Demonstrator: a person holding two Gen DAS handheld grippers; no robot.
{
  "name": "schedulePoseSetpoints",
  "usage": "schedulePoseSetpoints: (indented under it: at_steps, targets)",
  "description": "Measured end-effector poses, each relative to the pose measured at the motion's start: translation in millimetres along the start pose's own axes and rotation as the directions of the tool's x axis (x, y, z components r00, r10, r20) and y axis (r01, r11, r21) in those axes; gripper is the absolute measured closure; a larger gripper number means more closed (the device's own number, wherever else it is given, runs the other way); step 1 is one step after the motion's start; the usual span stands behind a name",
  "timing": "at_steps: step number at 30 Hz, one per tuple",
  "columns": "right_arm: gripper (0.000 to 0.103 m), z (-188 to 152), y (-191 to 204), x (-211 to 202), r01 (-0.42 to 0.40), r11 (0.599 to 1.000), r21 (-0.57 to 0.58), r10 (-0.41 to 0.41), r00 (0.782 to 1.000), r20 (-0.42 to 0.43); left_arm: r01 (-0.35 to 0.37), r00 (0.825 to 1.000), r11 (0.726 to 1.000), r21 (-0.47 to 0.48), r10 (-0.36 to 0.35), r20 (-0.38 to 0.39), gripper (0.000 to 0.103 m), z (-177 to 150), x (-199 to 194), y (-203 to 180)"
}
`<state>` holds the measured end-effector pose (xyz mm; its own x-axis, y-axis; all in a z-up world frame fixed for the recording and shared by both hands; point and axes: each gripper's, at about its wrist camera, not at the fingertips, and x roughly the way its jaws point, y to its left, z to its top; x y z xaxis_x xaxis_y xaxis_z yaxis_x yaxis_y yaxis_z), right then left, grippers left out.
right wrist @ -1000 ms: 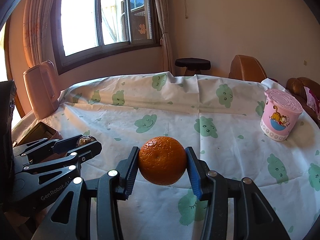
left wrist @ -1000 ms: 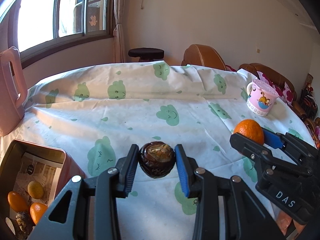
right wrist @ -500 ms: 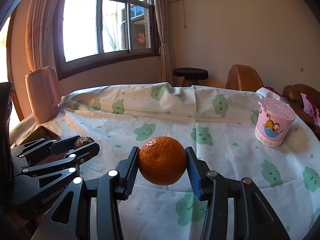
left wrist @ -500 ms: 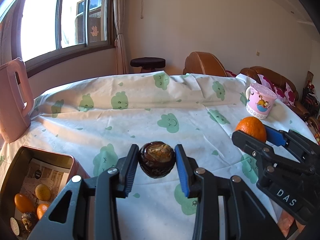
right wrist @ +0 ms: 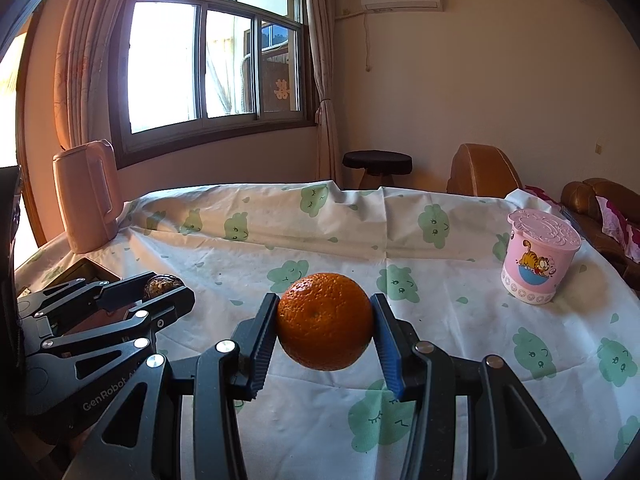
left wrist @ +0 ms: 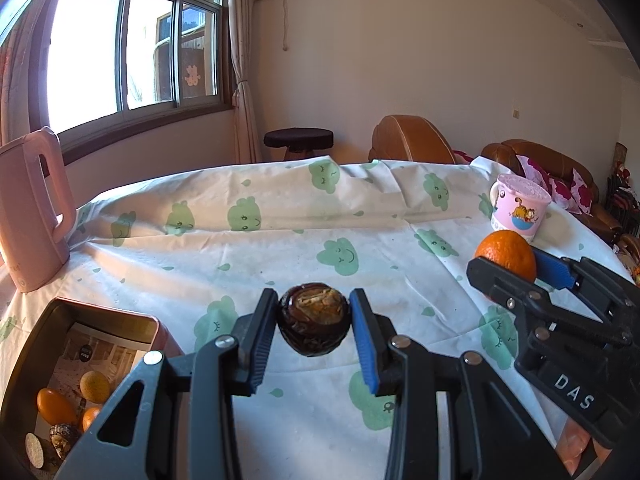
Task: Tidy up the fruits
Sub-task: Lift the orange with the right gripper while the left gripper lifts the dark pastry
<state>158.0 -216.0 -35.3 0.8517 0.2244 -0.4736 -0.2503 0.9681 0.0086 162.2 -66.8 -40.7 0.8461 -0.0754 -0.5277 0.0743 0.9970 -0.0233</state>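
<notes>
Grippers both clamp fruit above the cloud-print tablecloth [left wrist: 280,240]: left gripper [left wrist: 314,326] pinches a dark brown wrinkled fruit [left wrist: 314,320], right gripper [right wrist: 325,330] a round orange [right wrist: 325,326].

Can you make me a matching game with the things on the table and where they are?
Things:
1. orange
2. dark brown fruit
3. pink cartoon cup
4. pink kettle

Places:
A. standing on the cloth at the far left, by the window
B. held in the left gripper
C. standing on the cloth at the right
D. held in the right gripper

Pairs: 1-D, 2-B, 3-C, 4-A
</notes>
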Motion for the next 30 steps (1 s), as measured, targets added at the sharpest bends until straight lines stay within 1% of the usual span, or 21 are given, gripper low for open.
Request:
schedulePoseSetpoints:
  at_steps: [11, 30]
  targets:
    - [0.055, -1.0, 2.4, -12.6, 0.013, 1.0, -0.016, -0.012, 0.998, 0.063, -0.009, 0.999, 1.0, -0.014, 0.01, 0.048, 0.064, -1.6, -10.3, 2.9]
    - [0.055, -3.6, 4.0, -26.0, 0.02, 1.0, -0.018, -0.018, 0.992, 0.124, -0.023, 0.993, 1.0, -0.02, 0.025, 0.113, 0.064, -4.2, -25.2, 3.6]
